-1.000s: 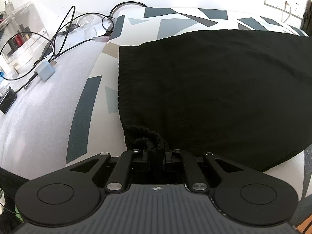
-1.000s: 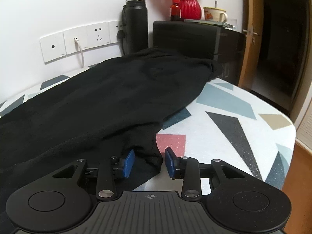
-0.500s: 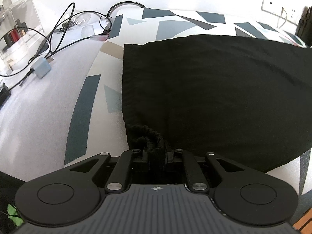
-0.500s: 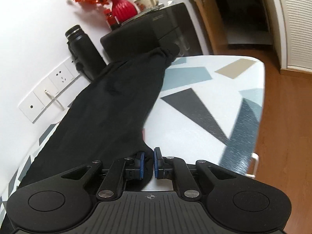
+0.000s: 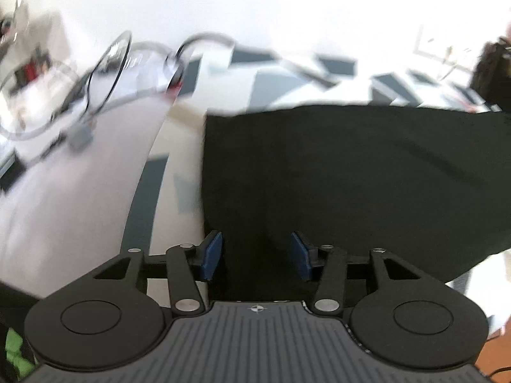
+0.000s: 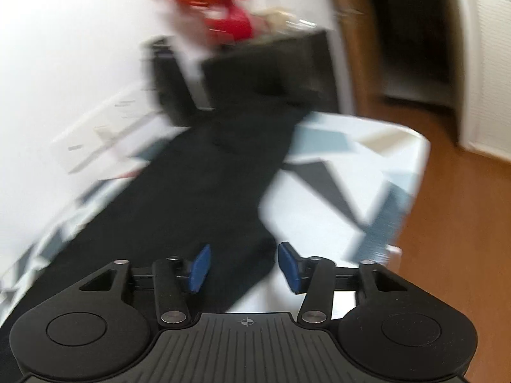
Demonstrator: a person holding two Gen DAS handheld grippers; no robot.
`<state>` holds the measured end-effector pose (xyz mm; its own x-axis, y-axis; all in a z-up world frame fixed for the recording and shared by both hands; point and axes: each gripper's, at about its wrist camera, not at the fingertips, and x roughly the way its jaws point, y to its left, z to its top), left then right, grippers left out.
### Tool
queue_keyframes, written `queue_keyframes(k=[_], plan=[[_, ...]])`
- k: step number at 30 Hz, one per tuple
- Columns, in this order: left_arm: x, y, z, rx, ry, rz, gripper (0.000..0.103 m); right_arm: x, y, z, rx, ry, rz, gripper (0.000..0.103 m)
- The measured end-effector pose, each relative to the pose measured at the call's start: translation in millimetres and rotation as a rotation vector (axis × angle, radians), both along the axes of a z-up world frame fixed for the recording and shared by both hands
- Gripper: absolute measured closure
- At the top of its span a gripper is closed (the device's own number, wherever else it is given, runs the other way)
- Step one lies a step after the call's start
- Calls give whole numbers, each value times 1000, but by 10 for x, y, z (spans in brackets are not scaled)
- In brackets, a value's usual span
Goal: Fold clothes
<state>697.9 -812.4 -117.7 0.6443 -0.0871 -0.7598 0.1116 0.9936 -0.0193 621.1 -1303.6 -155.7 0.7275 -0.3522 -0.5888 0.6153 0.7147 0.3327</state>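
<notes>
Black trousers (image 5: 351, 175) lie flat along the patterned table (image 6: 335, 198), both the left hand-held gripper (image 5: 255, 257) and right hand-held gripper (image 6: 244, 268) having just released them, so a fold seems laid and the next needs fresh grasps.

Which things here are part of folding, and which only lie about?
For the job:
- black garment
- left tongs, right tongs
- patterned table

Lying about:
- cables
- red vase
- black box
</notes>
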Motion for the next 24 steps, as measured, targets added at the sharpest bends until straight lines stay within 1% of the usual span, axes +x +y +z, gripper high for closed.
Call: queue_keyframes(k=[1,3,4,5,7,8,10,11,12,13,14,15,17,19,21,22,23,24], plan=[[-9,-55,47,-17,-14,-32,49,78,102,22,-6,-2,72,50],[6,-194,72,-58,-8,-110,46,250,332,-2,-15,14,217,48],[25,-267,48,-65,10,-145,46,337,449,-21,-19,23,290,43],[44,-340,20,-68,29,-179,45,423,564,-53,-13,38,368,37],[74,-459,-86,-54,65,-216,44,571,806,-130,-2,90,539,30],[89,-501,-143,-49,80,-224,44,610,922,-159,-36,121,601,23],[131,-488,-255,-60,115,-198,44,663,1145,-217,-134,182,710,22],[138,-458,-289,-62,115,-179,42,680,1204,-251,-189,214,739,18],[140,-441,-308,-51,113,-172,40,692,1235,-287,-248,247,755,17],[141,-423,-326,-42,113,-167,38,702,1205,-307,-266,264,749,15],[144,-401,-337,-42,116,-164,33,711,1144,-318,-263,273,733,12],[156,-381,-350,-46,124,-159,28,739,1036,-320,-243,288,696,11],[175,-330,-373,-67,139,-135,23,812,773,-316,-187,322,599,9],[190,-306,-387,-81,148,-115,21,919,589,-323,-206,392,497,8],[188,-325,-387,-74,146,-104,20,1028,459,-261,-206,411,431,10],[183,-332,-387,-70,145,-98,19,1082,397,-223,-202,414,402,15],[180,-341,-388,-67,144,-93,18,1153,435,-209,-194,419,437,15],[178,-348,-391,-65,144,-87,15,1232,522,-207,-183,423,505,13]])
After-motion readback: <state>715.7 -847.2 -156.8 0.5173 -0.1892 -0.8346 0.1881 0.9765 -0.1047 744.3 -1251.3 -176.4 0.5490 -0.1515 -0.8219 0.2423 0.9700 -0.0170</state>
